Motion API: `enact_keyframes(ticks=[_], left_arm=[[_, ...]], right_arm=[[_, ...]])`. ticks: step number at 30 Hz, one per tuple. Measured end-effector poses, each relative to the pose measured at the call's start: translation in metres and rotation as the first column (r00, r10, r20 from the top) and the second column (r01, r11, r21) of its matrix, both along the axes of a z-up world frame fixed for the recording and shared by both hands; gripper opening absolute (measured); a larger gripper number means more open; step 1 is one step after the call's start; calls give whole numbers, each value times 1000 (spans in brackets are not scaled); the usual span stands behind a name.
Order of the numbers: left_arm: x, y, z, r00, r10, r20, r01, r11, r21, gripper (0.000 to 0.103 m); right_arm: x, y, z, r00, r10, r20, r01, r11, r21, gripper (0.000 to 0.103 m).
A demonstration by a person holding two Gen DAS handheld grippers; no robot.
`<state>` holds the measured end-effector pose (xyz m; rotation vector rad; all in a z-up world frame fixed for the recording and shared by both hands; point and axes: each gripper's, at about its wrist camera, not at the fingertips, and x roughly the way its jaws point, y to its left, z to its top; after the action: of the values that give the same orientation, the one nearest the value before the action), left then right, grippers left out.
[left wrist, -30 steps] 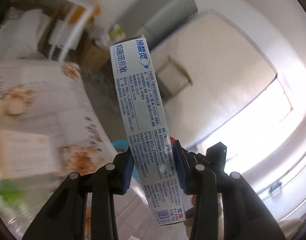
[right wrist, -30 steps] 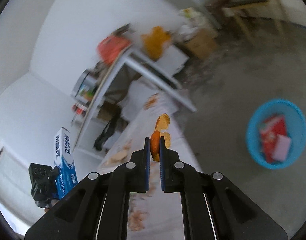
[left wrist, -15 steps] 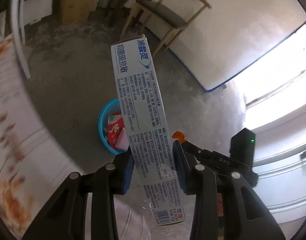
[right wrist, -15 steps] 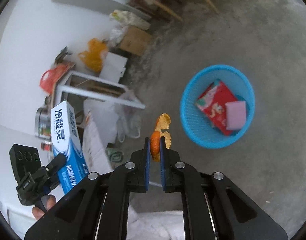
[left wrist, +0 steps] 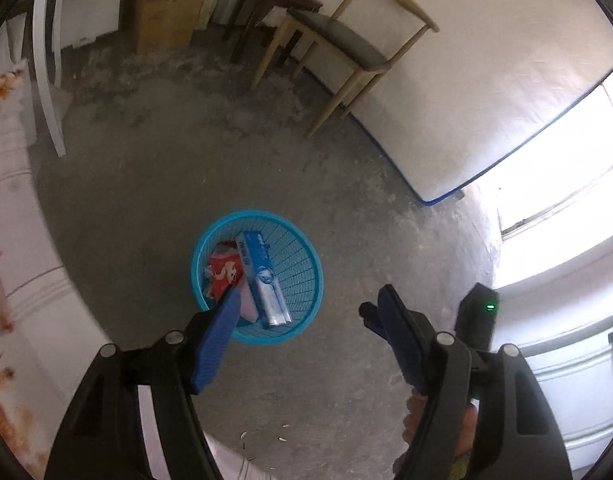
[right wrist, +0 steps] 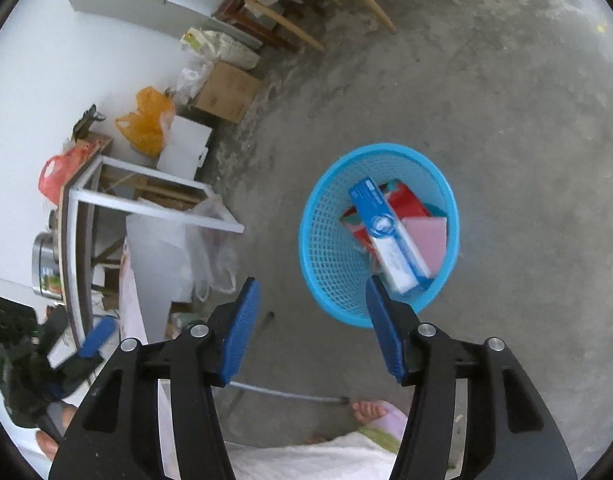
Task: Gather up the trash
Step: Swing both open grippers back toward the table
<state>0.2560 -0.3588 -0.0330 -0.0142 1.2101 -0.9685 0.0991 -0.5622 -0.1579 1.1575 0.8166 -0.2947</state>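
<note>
Below, the concrete floor (right wrist: 506,100) was seen, and on it stood the blue basket (right wrist: 326,240). Inside it the toothpaste box (right wrist: 390,236) was lodged aslant, over a red packet (right wrist: 410,200) and a pink piece (right wrist: 430,240). The left gripper (left wrist: 310,320) was held spread above the basket, its jaws just opened and empty. The right gripper (right wrist: 312,316) was likewise just opened, nothing between its pads.

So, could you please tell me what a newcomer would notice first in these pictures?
The bright blue basket on the grey concrete floor stands out, with a blue and white toothpaste box lying aslant across a red packet inside it. Both hand-held grippers, left and right, hang open and empty above it.
</note>
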Motion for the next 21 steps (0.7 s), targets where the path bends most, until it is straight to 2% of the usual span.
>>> enact_keyframes(ticks=[5, 9, 13, 18, 21], left_arm=[[-27, 43, 40, 997, -19, 69, 23, 998, -61, 69], [-55, 94, 71, 979, 18, 201, 2, 995, -98, 70], [-74, 137, 77, 967, 59, 248, -32, 993, -113, 71], [-99, 183, 76, 964, 84, 253, -60, 993, -103, 74], [-112, 213, 76, 952, 128, 279, -103, 990, -100, 75]], right_arm=[[-13, 15, 16, 1000, 4, 17, -4, 1000, -20, 57], [-16, 36, 38, 999, 42, 18, -40, 995, -88, 62], [-17, 62, 66, 993, 106, 58, -99, 989, -110, 68], [-13, 90, 101, 976, 197, 89, -179, 967, -181, 74], [-6, 106, 114, 963, 248, 105, -225, 955, -195, 78]])
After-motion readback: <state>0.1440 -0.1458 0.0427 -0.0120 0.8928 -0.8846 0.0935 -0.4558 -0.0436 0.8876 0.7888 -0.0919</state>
